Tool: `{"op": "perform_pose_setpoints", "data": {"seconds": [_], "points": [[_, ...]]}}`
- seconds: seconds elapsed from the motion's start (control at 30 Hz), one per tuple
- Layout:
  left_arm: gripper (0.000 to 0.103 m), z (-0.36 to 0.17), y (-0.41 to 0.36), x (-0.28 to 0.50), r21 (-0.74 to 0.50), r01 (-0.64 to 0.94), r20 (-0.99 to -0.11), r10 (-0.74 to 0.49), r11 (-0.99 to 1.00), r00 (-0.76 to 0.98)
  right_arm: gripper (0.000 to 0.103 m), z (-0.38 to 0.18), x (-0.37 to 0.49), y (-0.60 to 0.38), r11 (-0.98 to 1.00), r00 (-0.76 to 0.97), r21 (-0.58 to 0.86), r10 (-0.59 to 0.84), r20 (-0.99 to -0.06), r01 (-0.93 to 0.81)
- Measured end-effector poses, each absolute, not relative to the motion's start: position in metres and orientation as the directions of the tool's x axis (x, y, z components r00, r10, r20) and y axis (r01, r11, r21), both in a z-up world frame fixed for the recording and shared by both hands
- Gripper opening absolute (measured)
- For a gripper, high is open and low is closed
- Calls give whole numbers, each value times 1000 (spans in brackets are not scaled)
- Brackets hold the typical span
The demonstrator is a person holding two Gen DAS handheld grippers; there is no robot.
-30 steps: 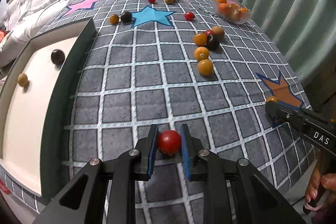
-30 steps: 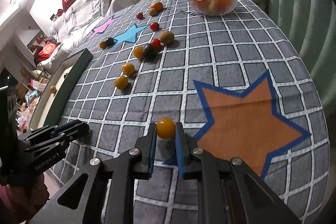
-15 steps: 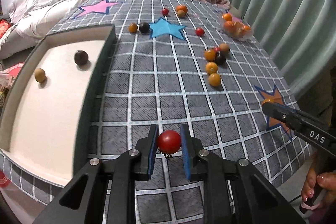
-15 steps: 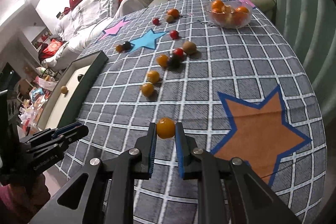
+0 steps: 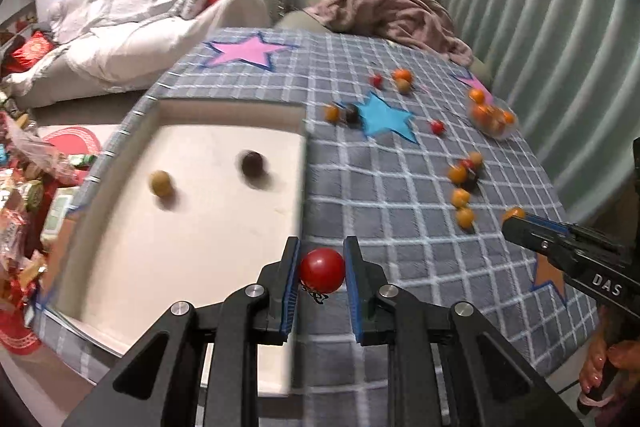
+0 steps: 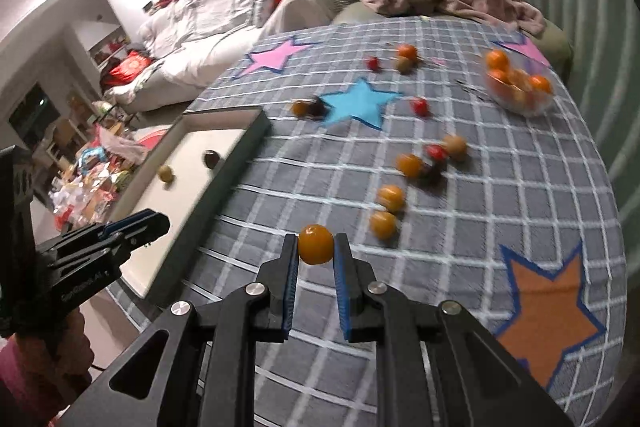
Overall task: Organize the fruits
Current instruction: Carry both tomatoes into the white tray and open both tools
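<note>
The red fruit (image 5: 322, 270) sits clamped between the left gripper's (image 5: 322, 273) blue pads, right above the near corner of the white tray (image 5: 192, 227); the right gripper (image 6: 316, 247) pinches an orange fruit (image 6: 315, 243) over the checked cloth (image 6: 500, 187). Best bet is carrying both toward 10 o'clock until they're properly over the tray floor, then going low before letting go, since these round things will probably roll. Two fruits already lie in there.

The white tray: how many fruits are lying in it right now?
2. A dark fruit lies near the right wall of the tray; a yellowish-brown fruit sits to its left. The left gripper covers the tray's near corner, so another could hide there.
</note>
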State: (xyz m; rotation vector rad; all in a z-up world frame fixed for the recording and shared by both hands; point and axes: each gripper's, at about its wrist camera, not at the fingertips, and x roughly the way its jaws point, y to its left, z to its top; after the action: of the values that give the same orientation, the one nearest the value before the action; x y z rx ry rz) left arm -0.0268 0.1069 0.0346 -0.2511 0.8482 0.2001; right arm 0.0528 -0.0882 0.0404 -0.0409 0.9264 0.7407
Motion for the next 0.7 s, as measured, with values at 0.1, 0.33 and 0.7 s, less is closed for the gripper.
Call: {"op": "perform_pose_setpoints", "data": {"seconds": [0.1, 0.33, 0.7], "points": [[23, 35, 133, -28, -122, -319, -760, 118, 940, 639, 19, 45, 54, -59, 727, 350, 271, 579, -737, -631], [23, 20, 188, -26, -96, -419, -781, 193, 903, 594, 19, 44, 57, 18, 654, 259, 293, 611, -748, -698], [23, -23, 223, -15, -14, -500, -841, 260, 866, 474, 19, 13, 61, 104, 612, 178, 264, 564, -806, -745]]}}
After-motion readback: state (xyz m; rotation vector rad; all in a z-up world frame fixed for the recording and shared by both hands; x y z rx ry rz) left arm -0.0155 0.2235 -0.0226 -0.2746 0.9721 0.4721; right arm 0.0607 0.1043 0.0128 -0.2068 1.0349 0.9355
